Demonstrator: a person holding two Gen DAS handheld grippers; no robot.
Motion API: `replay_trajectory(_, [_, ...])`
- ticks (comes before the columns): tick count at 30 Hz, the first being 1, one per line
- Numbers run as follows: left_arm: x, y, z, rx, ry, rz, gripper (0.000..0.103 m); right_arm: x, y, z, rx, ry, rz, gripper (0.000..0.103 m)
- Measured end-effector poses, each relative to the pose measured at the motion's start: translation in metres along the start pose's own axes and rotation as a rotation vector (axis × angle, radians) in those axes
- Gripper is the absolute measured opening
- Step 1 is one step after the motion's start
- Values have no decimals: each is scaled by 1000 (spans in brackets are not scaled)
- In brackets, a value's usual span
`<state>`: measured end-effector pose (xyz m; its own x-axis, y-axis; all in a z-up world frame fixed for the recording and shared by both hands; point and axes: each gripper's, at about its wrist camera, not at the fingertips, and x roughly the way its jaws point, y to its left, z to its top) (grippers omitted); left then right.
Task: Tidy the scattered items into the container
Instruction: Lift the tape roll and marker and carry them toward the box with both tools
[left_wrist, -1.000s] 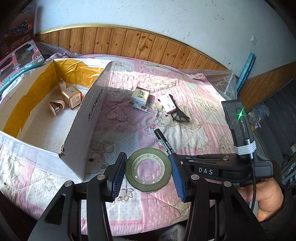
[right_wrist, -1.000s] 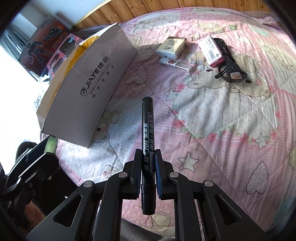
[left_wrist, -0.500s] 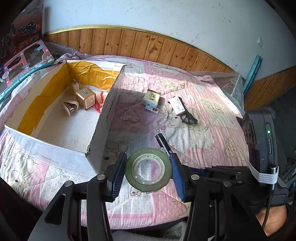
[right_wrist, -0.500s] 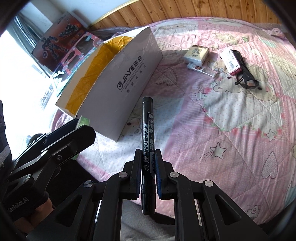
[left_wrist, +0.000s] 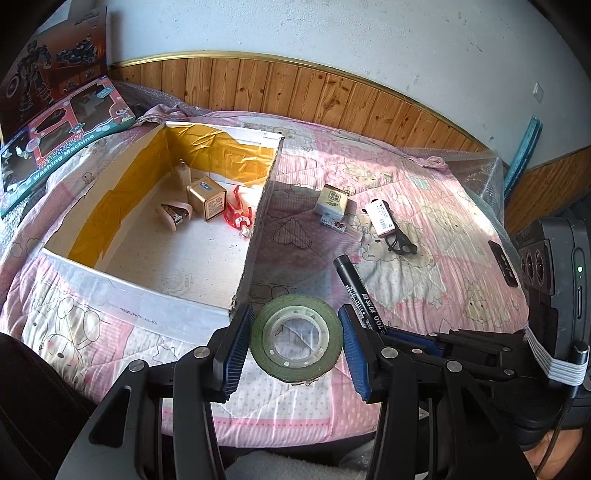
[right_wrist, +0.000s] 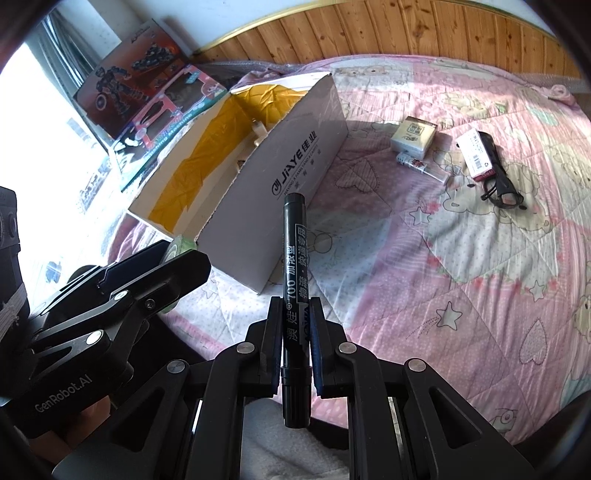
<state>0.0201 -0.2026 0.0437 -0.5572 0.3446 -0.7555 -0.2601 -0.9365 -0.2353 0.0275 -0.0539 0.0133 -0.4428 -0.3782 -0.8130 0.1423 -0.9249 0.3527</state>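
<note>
Left tool (left_wrist: 293, 345) clamps green tape roll (left_wrist: 295, 345), right tool (right_wrist: 293, 341) pinches black marker (right_wrist: 293, 295); carry both over cardboard box (left_wrist: 255, 236) wall before releasing.

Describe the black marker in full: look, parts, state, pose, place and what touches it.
The black marker is a thick round pen, seemingly plastic, printed with white Chinese characters and "700" along its barrel. Its cap is on. The right gripper is shut on its lower barrel, a pad against each side, with its rear end sticking out behind the pads. It is held clear of the pink quilt, lying along the fingers, its capped end pointing towards the cardboard box.
</note>
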Motion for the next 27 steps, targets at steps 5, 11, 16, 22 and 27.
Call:
replay_trajectory(5, [-10,8,4,-16,-11,-4,49,-5,14,6,-23,-13,-9,14])
replay_trajectory(11, [-19,17,7,-33,-26,-6,49,-10,31,13,-48,-23,-19,14])
replay_trajectory(16, [-27,25,11,-48,-43,-11,49,-14,44,19,-71,-34,-31,14])
replay_trajectory(22, [-38,33,15,-65,-66,-13,49,-18,60,26,-96,-45,-42,14])
replay_trajectory(27, [-45,42,18,-76,-83,-9,49,-18,72,32,-115,-49,-46,14])
